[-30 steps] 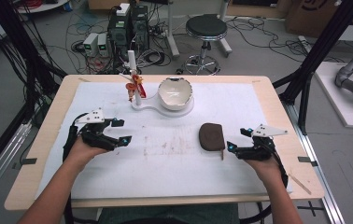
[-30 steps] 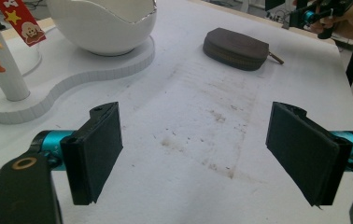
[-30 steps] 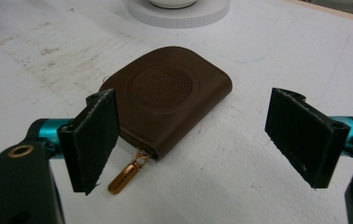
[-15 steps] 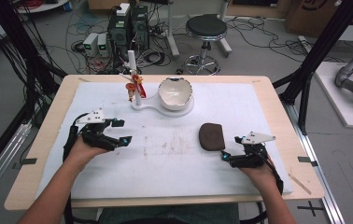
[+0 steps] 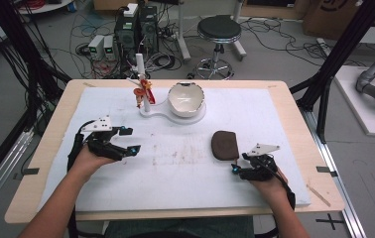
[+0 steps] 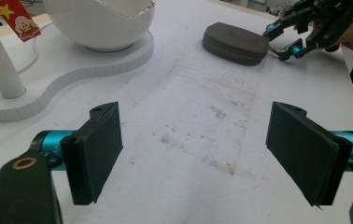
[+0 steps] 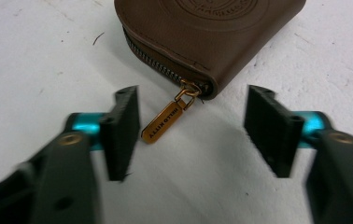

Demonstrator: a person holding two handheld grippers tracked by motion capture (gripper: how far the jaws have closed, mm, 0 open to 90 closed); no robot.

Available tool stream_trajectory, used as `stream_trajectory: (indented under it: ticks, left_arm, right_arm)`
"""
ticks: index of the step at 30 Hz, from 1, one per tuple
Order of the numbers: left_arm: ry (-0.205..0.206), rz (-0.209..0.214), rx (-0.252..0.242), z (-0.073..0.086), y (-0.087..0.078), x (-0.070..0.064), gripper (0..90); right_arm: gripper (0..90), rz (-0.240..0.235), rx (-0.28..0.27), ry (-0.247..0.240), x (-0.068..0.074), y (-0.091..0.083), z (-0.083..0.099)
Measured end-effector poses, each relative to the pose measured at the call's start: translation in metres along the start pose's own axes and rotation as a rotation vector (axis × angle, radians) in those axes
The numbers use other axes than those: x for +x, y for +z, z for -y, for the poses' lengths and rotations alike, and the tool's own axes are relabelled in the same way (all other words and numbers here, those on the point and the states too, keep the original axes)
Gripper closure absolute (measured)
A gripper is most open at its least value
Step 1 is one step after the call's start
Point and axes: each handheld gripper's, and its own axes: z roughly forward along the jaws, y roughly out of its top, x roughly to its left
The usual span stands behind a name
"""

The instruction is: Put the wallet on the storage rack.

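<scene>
Zip pull (image 7: 165, 120) sat between my right gripper (image 7: 191, 135) jaws, open and empty; brown leather pouch (image 7: 212, 32) looked soft, light, so I'd pinch the tab

1. Between the wide-apart jaws of the left gripper (image 6: 195, 156) lies bare, stained white mat (image 5: 175, 168); nothing blocks the stretch from there to the brown pouch (image 6: 235, 43).
2. At the far edge the white stand (image 5: 173, 110), with its bowl (image 5: 186, 97) and upright post (image 5: 142, 82), closes off the middle.
3. The right gripper (image 7: 191, 133) has its jaws parted, and the gold zipper pull (image 7: 165, 121) lies between them, closer to the left jaw, with the pouch just ahead.
4. The mat's right half beyond the pouch lies open.
</scene>
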Motion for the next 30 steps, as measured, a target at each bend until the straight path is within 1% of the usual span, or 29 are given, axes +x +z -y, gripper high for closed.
stream_trajectory:
  ticks: [2, 5, 7, 8, 10, 11, 16, 18, 19, 20, 21, 22, 24, 25, 27, 28, 30]
  left_arm:
    - [0.001, 0.001, 0.002, 0.0, 0.0, 0.0, 18.5]
    - [0.0, 0.006, 0.004, 0.001, 0.001, 0.0, 18.5]
    - [-0.003, 0.011, 0.007, 0.001, 0.002, 0.0, 18.5]
    - [0.001, 0.012, 0.012, 0.001, 0.002, 0.0, 18.5]
    - [0.0, 0.015, 0.015, 0.001, 0.003, -0.001, 18.5]
    - [0.001, 0.016, 0.015, 0.001, 0.003, -0.001, 18.5]
    - [0.005, 0.017, 0.02, 0.002, 0.004, -0.001, 18.5]
    - [0.009, 0.016, 0.025, 0.002, 0.004, -0.001, 18.5]
    - [0.009, 0.016, 0.025, 0.002, 0.004, -0.001, 18.5]
    - [0.009, 0.016, 0.023, 0.002, 0.004, -0.001, 18.5]
    - [0.009, 0.016, 0.023, 0.002, 0.004, -0.001, 18.5]
    - [0.008, 0.017, 0.022, 0.002, 0.004, -0.001, 18.5]
    - [0.004, 0.016, 0.019, 0.002, 0.004, -0.001, 18.5]
    - [0.006, 0.014, 0.021, 0.002, 0.003, -0.001, 18.5]
    - [0.002, 0.015, 0.017, 0.002, 0.003, 0.0, 18.5]
    - [0.001, 0.013, 0.018, 0.002, 0.003, 0.0, 18.5]
    - [0.001, 0.01, 0.021, 0.003, 0.003, 0.0, 18.5]
  right_arm:
    - [45.9, 0.003, 0.005, 0.012, -0.001, -0.002, 0.001]
    - [57.1, 0.015, 0.006, 0.027, -0.004, -0.004, 0.002]
    - [62.1, 0.013, 0.008, 0.035, -0.005, -0.006, 0.003]
    - [64.3, 0.011, 0.007, 0.036, -0.006, -0.006, 0.004]
    - [71.1, 0.002, 0.011, 0.032, -0.005, -0.006, 0.003]
    - [73.8, 0.004, 0.011, 0.013, -0.004, -0.006, 0.003]
    - [87.6, -0.006, 0.02, -0.017, 0.001, -0.004, 0.0]
    - [88.8, -0.008, 0.022, -0.026, 0.001, -0.004, -0.001]
    - [89.0, -0.012, 0.026, -0.017, 0.0, -0.004, -0.001]
    - [89.6, -0.034, 0.022, 0.011, -0.003, -0.004, 0.0]
    - [89.6, -0.034, 0.022, 0.011, -0.003, -0.004, 0.0]
    - [89.7, -0.044, 0.021, 0.023, -0.004, -0.004, 0.0]
    - [89.9, -0.09, 0.003, 0.048, -0.009, -0.004, 0.001]
    - [90.0, -0.119, -0.016, 0.054, -0.011, -0.004, 0.001]
    - [90.0, -0.157, -0.056, 0.058, -0.011, -0.006, -0.002]
    - [90.0, -0.176, -0.075, 0.071, -0.011, -0.007, -0.003]
    - [90.0, -0.216, -0.105, 0.068, -0.011, -0.008, -0.007]
